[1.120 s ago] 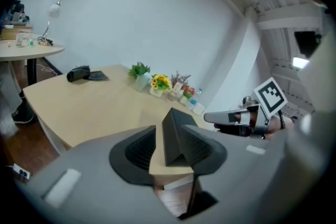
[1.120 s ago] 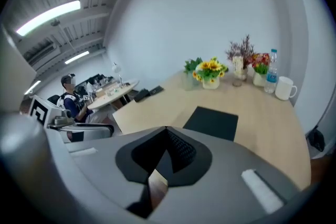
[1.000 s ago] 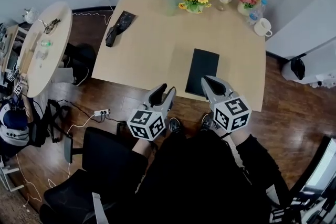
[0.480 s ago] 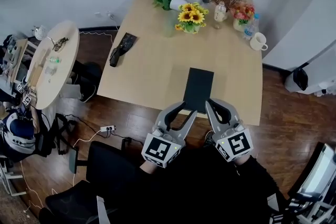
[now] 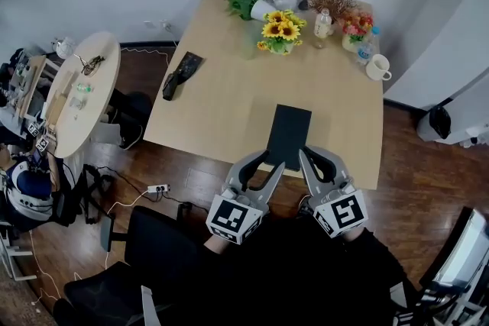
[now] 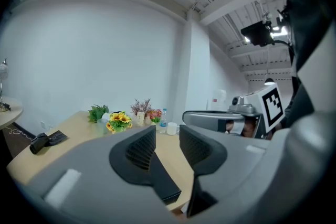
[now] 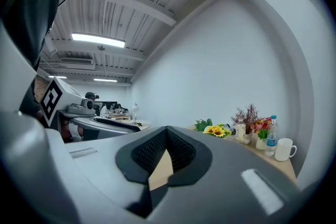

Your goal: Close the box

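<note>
Left tongs (image 5: 267, 163) are hovering with jaws apart, empty; right tongs (image 5: 306, 154) are sitting pinched together, holding nothing. Black box (image 5: 289, 135) is lying flat on tabletop (image 5: 221, 88) near its front edge, just ahead of both. Likely light, stiff, slick-topped; pressing down on its near edge seems best.

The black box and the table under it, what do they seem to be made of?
Black box: probably card or plastic, matte; flat, dark, no glare. Table: likely wood or wood-look laminate, smooth satin; even pale tan top, grain too fine to see.
</note>
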A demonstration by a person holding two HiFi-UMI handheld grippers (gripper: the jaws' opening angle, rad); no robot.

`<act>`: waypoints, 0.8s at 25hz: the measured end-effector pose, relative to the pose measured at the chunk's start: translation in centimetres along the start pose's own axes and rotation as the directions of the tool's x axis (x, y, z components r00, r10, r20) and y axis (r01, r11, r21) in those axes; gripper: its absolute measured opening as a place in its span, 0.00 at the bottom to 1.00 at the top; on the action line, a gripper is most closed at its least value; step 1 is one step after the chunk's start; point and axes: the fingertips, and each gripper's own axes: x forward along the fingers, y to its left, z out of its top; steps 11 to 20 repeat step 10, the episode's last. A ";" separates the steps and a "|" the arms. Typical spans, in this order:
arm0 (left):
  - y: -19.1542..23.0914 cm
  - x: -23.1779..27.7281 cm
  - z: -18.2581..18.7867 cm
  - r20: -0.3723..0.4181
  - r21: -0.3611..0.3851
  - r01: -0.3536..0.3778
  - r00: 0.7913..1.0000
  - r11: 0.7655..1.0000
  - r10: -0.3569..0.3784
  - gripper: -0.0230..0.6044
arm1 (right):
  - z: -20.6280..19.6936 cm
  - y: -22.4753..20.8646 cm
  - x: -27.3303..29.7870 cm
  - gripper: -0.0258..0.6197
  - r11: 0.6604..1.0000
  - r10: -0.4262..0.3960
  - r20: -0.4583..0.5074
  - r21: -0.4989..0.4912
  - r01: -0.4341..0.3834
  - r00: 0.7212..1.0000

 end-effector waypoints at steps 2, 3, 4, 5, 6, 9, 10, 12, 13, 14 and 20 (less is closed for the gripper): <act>0.1 0.1 0.0 -0.002 0.001 0.001 1.000 1.000 -0.001 0.23 | 0.0 -0.1 0.0 0.04 1.000 0.000 -0.003 -0.002 0.000 1.000; 0.0 0.2 0.0 -0.002 0.000 0.003 1.000 1.000 -0.003 0.23 | 0.0 -0.1 0.0 0.04 1.000 -0.001 -0.003 -0.001 0.001 1.000; 0.0 0.3 0.0 -0.002 -0.001 0.004 1.000 1.000 -0.004 0.23 | 0.0 -0.2 0.0 0.04 1.000 -0.001 -0.004 -0.001 0.001 1.000; -0.1 0.3 0.1 0.000 -0.001 0.006 1.000 1.000 -0.006 0.23 | -0.1 -0.2 0.0 0.04 1.000 -0.001 -0.004 -0.002 0.001 1.000; -0.1 0.4 0.2 0.002 0.002 0.009 1.000 1.000 -0.009 0.23 | -0.1 -0.2 -0.1 0.04 1.000 -0.002 -0.005 -0.002 0.002 1.000; -0.3 0.3 0.0 -0.001 0.013 0.014 1.000 1.000 -0.014 0.23 | -0.4 -0.1 -0.2 0.04 1.000 -0.004 -0.009 -0.003 0.004 1.000; -0.4 0.2 0.0 -0.002 0.016 0.016 1.000 1.000 -0.016 0.23 | -0.5 -0.1 -0.3 0.04 1.000 -0.005 -0.010 -0.003 0.005 1.000; -0.4 0.2 0.0 -0.002 0.016 0.016 1.000 1.000 -0.016 0.23 | -0.5 -0.1 -0.3 0.04 1.000 -0.005 -0.010 -0.003 0.005 1.000; -0.4 0.2 0.0 -0.002 0.016 0.016 1.000 1.000 -0.016 0.23 | -0.5 -0.1 -0.3 0.04 1.000 -0.005 -0.010 -0.003 0.005 1.000; -0.4 0.2 0.0 -0.002 0.016 0.016 1.000 1.000 -0.016 0.23 | -0.5 -0.1 -0.3 0.04 1.000 -0.005 -0.010 -0.003 0.005 1.000; -0.4 0.2 0.0 -0.002 0.016 0.016 1.000 1.000 -0.016 0.23 | -0.5 -0.1 -0.3 0.04 1.000 -0.005 -0.010 -0.003 0.005 1.000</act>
